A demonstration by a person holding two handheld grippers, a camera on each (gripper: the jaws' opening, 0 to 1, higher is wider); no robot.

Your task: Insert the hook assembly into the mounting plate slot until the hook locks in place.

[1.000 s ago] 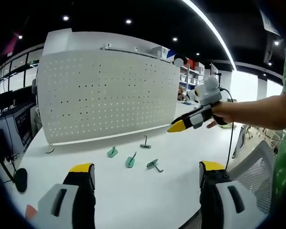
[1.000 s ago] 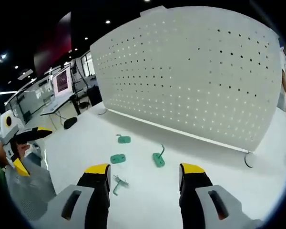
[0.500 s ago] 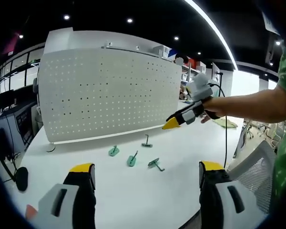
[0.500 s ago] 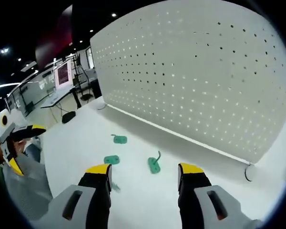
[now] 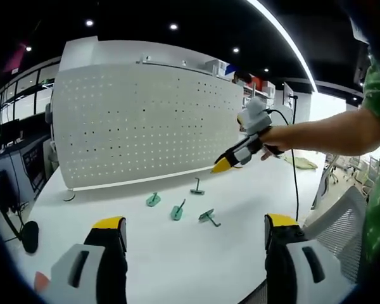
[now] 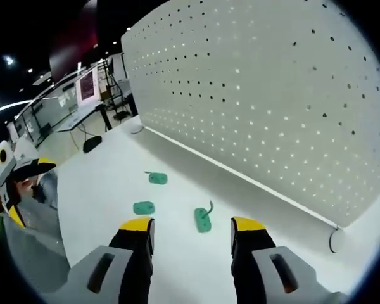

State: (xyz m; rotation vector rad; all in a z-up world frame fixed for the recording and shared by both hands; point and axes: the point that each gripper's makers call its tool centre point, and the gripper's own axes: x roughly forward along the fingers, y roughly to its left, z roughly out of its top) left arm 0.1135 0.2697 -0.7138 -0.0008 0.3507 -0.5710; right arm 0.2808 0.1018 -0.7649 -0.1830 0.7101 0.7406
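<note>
The right gripper [image 6: 191,229], jaws spread and empty, hangs just short of a green hook [image 6: 202,218], probably lining up a grab; the left gripper [image 5: 192,229] waits open, well back from the pegboard [image 5: 145,123].

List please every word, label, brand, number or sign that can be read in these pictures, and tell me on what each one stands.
No text can be read.
Monitor far behind the table: its screen shows content, too blurred to read.
Pegboard, green hooks, white table: no print visible.
Left gripper and right gripper: no marking visible on the yellow-tipped jaws.
</note>
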